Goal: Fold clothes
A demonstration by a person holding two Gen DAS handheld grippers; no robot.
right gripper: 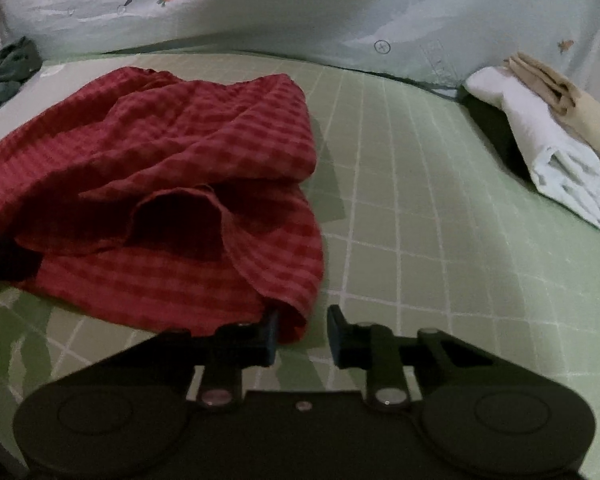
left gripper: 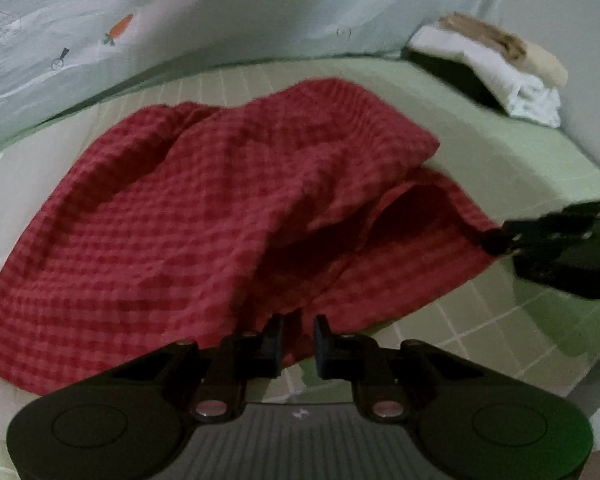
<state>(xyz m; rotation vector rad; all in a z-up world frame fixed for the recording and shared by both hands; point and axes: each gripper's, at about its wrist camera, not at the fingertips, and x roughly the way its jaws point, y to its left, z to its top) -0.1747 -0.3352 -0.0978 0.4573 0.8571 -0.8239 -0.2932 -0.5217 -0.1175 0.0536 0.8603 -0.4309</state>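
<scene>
On the green checked sheet (right gripper: 440, 200) lies the red gingham garment (left gripper: 220, 200), long axis running between both grippers: left gripper (left gripper: 298, 338) narrow with its near hem between the fingers, right gripper (right gripper: 302, 334) narrow at the opposite corner, contact unclear.

A red checked garment (left gripper: 204, 208) spreads across a green grid-patterned bed sheet (right gripper: 440, 240), its left side cut off by the right wrist view's edge. A dark green cloth (right gripper: 4, 72) is only partly in frame at far left. Beneath the folded white (right gripper: 548, 152) and beige (right gripper: 580, 104) pieces sits a dark item (left gripper: 456, 76), possibly another folded garment. Small prints on the pale bedding (left gripper: 260, 8) behind are blurred.
</scene>
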